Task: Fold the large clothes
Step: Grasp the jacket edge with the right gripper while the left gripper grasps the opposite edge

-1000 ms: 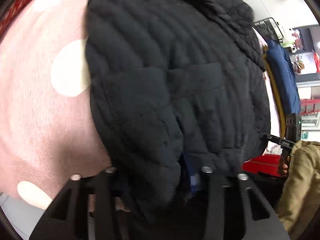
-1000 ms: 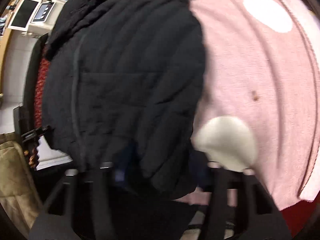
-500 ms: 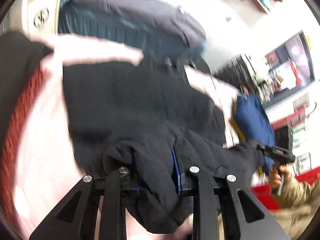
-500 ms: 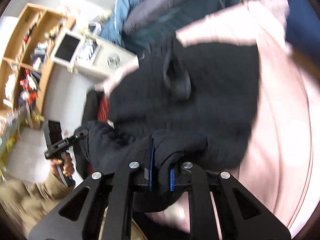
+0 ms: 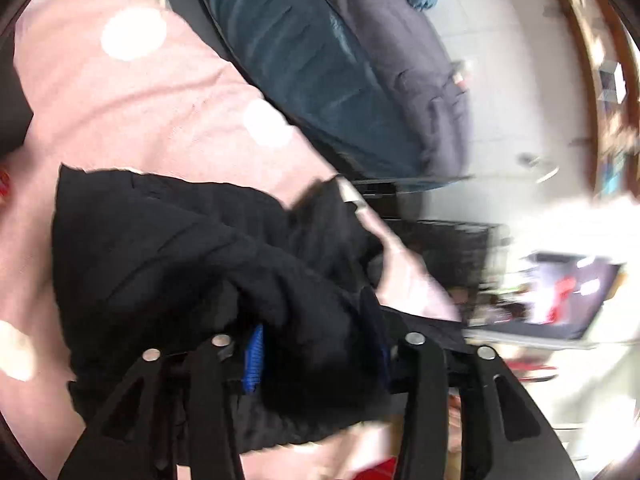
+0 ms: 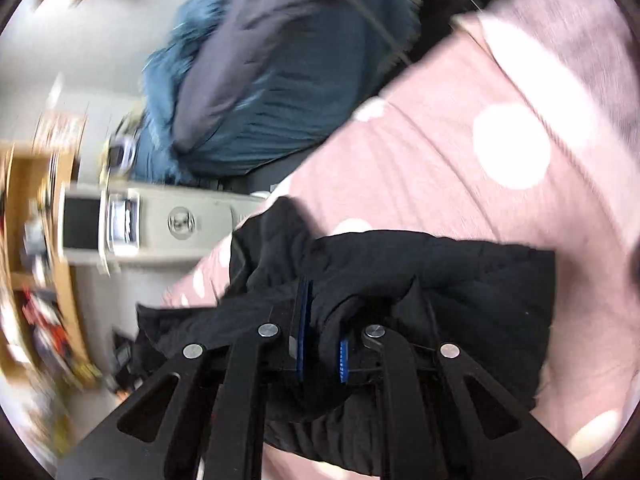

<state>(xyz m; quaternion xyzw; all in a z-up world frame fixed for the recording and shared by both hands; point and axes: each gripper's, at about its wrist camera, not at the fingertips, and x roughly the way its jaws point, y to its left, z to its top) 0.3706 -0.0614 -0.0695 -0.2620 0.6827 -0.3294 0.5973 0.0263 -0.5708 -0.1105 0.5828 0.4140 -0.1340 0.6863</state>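
A black quilted jacket (image 5: pixel 168 248) lies on a pink blanket with white dots (image 5: pixel 132 112). My left gripper (image 5: pixel 316 356) is shut on a thick bunch of the jacket's hem, its blue pads (image 5: pixel 253 360) pressed into the cloth. In the right wrist view the same jacket (image 6: pixel 460 280) lies doubled over on the blanket (image 6: pixel 440 168). My right gripper (image 6: pixel 322 354) is shut on a fold of it, blue pads (image 6: pixel 302 340) close together with black cloth between them. Both views are motion-blurred.
A pile of dark teal and grey clothes (image 5: pixel 320 64) lies past the blanket's far edge, also in the right wrist view (image 6: pixel 272 76). A beige machine with a screen (image 6: pixel 132 220) and wooden shelves (image 6: pixel 24 208) stand at the left. A black wire rack (image 5: pixel 452 256) stands at the right.
Both grippers have carried the jacket's hem up and over towards its collar, so the jacket now lies doubled and shorter. The views have swung from the spread jacket to the room beyond.
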